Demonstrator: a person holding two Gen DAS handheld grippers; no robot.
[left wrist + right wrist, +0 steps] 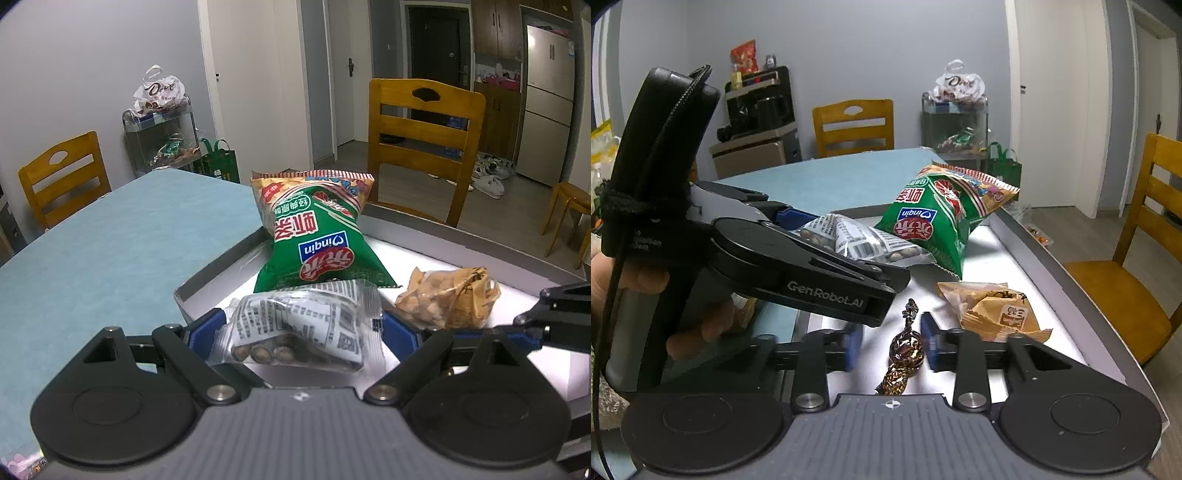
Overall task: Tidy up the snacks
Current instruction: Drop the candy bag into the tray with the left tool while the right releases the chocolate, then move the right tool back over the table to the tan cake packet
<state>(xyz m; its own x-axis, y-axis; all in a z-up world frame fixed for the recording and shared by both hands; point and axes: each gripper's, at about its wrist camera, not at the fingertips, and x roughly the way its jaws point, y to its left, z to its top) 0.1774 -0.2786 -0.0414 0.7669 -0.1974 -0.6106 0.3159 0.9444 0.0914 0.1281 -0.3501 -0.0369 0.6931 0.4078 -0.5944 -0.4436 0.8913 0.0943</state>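
My left gripper holds a clear packet of chocolate rolls between its blue pads, over the near corner of the grey tray. A green Qinqin chip bag leans in the tray behind it, and a tan snack packet lies to the right. In the right wrist view my right gripper stands open around a gold-brown wrapped candy lying on the tray, with gaps on both sides. The left gripper body, the roll packet, green bag and tan packet show there too.
The tray sits on a blue-covered table. Wooden chairs stand around it. A metal cart with a Dove bag stands by the wall. A small packet lies beyond the tray's far rim.
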